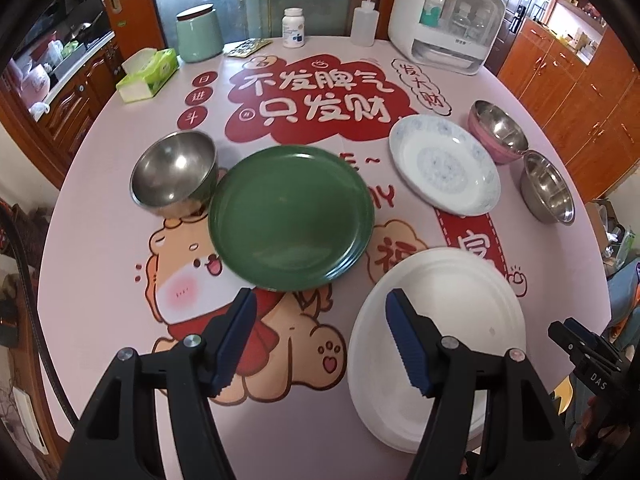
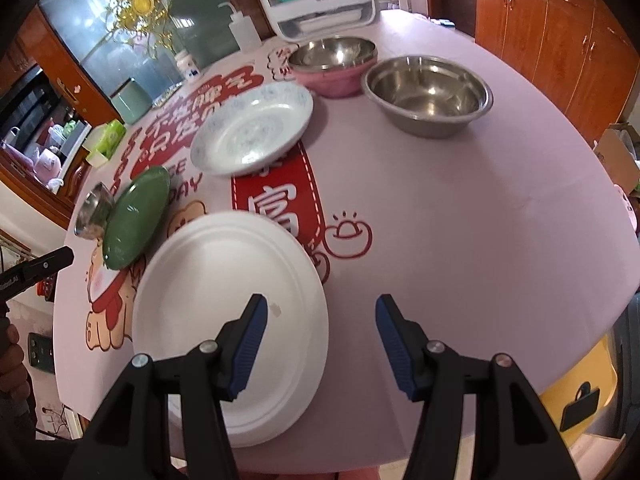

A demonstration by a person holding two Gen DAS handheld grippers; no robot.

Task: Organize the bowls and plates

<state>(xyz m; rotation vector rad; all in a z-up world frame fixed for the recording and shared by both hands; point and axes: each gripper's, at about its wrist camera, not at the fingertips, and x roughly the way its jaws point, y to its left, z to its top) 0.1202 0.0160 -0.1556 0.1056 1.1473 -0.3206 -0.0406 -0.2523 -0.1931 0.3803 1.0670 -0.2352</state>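
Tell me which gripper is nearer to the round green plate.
Left. The left gripper hovers open just short of the round green plate; the right gripper hangs open farther off, at the plain white plate's right edge.

This is a home dining room beside a kitchen. A round surface with a pink cartoon-printed cover [image 1: 520, 92] carries a green tissue box [image 1: 150, 74], a white countertop bottle steriliser [image 1: 444, 20] and a mint ceramic canister [image 1: 199, 34], while orange-brown wooden cabinets [image 1: 560, 92] line the walls.
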